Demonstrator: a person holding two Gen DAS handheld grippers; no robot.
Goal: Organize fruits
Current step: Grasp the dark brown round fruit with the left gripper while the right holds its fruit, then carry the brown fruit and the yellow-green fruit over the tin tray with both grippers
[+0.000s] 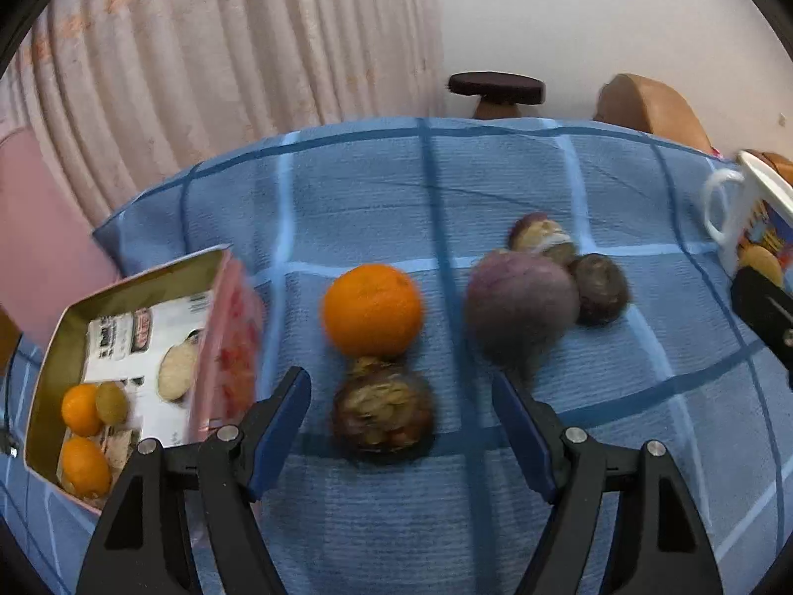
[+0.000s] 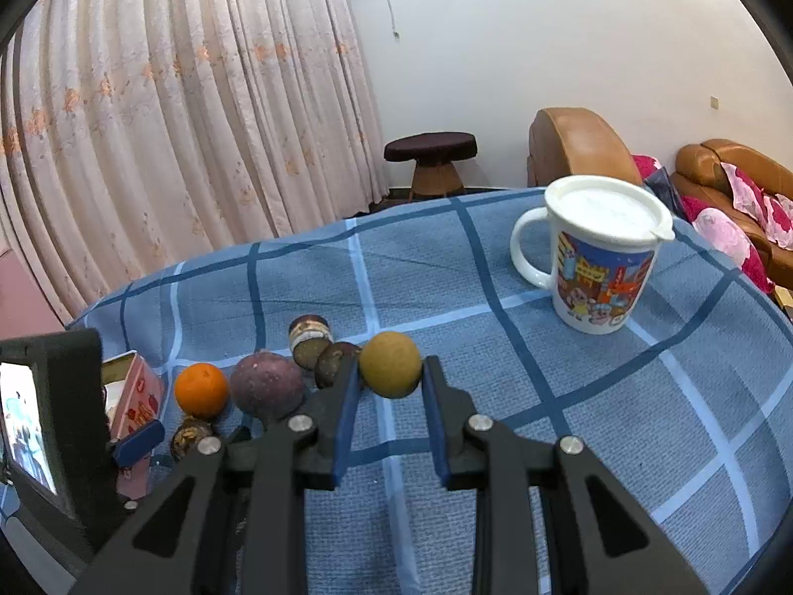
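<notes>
Fruits lie on a counter (image 1: 619, 188) covered with a blue checked cloth, and one is already gripped. Nearest in the right wrist view, the right gripper (image 2: 390, 372) has its jaws closed on a round yellow-brown fruit (image 2: 390, 371), held above the cloth. In the left wrist view, the left gripper (image 1: 401, 386) has its jaws wide open with nothing between the pads; a dark brown mottled fruit (image 1: 382, 414) sits on the cloth just ahead of the gap. Touching it from behind is an orange (image 1: 371, 310). To the right of the orange, a little apart, sits a large dull purple fruit (image 1: 520, 302), with two smaller dark fruits (image 1: 602, 287) pressed close behind it. At the left edge lies an open tin box (image 1: 54, 347), holding two small oranges (image 1: 82, 409) and a greenish-yellow fruit (image 1: 111, 401) on printed paper. Farther right stands a white lidded mug (image 2: 594, 267) with a cartoon print. Beyond the counter are a dark round stool (image 2: 430, 146), pale curtains (image 2: 173, 124) and brown sofas (image 2: 575, 148).
</notes>
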